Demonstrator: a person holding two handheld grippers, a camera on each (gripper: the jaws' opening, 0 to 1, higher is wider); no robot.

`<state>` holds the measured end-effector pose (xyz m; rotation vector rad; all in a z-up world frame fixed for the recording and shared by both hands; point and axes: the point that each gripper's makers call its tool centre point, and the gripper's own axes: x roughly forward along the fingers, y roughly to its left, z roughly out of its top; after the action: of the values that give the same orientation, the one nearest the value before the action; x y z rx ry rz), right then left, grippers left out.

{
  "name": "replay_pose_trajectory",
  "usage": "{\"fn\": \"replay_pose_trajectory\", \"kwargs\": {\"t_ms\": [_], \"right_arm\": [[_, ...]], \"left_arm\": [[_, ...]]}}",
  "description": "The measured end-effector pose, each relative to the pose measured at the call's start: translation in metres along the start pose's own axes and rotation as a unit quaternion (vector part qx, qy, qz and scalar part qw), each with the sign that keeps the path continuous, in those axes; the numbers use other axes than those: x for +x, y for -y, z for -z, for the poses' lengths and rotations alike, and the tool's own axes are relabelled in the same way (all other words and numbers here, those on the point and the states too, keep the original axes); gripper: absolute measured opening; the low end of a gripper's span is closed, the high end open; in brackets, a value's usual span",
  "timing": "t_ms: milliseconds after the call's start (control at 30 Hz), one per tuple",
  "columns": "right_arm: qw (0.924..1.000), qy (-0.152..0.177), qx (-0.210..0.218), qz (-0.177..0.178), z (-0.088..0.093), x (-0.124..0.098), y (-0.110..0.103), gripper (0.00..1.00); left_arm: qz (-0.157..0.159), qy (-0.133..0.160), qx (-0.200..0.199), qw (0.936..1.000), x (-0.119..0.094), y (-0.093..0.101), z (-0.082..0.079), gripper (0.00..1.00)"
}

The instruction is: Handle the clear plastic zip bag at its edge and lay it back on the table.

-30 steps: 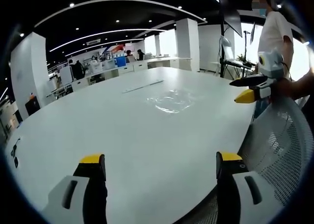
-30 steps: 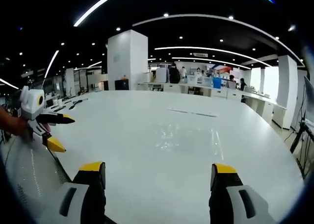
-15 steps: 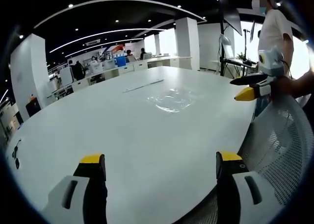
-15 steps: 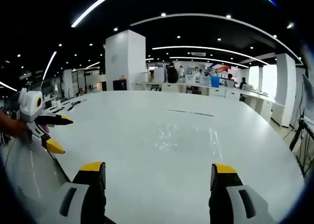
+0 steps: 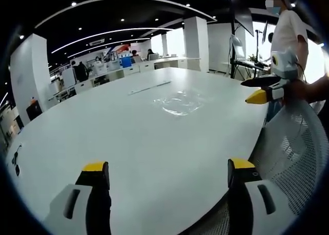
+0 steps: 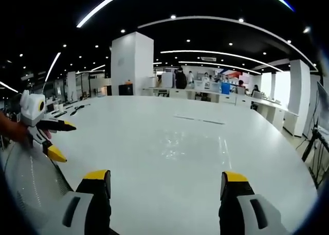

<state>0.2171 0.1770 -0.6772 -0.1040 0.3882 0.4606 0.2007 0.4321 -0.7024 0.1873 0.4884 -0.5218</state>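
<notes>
Left hand-held gripper [image 5: 169, 174] held low over the near edge of the white tabletop [image 5: 103, 127], jaws spread wide with nothing between them, yellow tips up. Same for the right hand-held gripper [image 6: 167, 183]: jaws wide apart, empty, poised above the tabletop's [image 6: 133, 142] near rim.

Clear bag [image 5: 177, 102] lying flat on the tabletop, well ahead of the left jaws and toward the far right part of the surface, crinkled and glinting. In the right gripper view, seen as a faint shiny patch [image 6: 181, 142] near the middle of the tabletop, well clear of both jaws. Not touched by either gripper.

Beyond the bag, a thin long strip [image 5: 150, 88] lying flat on the tabletop; in the right gripper view, the same strip [image 6: 199, 120] farther back. Cannot tell what it is.

In the left gripper view, the right hand-held gripper [image 5: 264, 88] coming in from the right, held in a hand [image 5: 303, 91], jaws parted, off the tabletop's edge beside a white mesh chair back [image 5: 293, 152]. A person in a white top [image 5: 288, 34] standing behind it. In the right gripper view, the left hand-held gripper [image 6: 61, 140] at the left edge, jaws parted, gripped by a hand [image 6: 13, 132], above another stretch of mesh [image 6: 31, 178].

Around the room: a white pillar [image 6: 132, 65], desks with people [image 5: 82, 73] at the far side.
</notes>
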Motion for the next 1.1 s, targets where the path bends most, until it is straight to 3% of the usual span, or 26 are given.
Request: {"fn": "replay_pose_trajectory", "kwargs": {"t_ms": [800, 1100], "right_arm": [[0.9999, 0.004, -0.011, -0.002, -0.004, -0.001, -0.002, 0.88], [0.9993, -0.006, -0.036, -0.004, -0.002, 0.0, -0.003, 0.89]], "left_arm": [[-0.013, 0.0, 0.002, 0.9999, -0.002, -0.007, -0.004, 0.96], [-0.02, 0.013, 0.011, 0.9997, -0.005, -0.009, -0.017, 0.97]]}}
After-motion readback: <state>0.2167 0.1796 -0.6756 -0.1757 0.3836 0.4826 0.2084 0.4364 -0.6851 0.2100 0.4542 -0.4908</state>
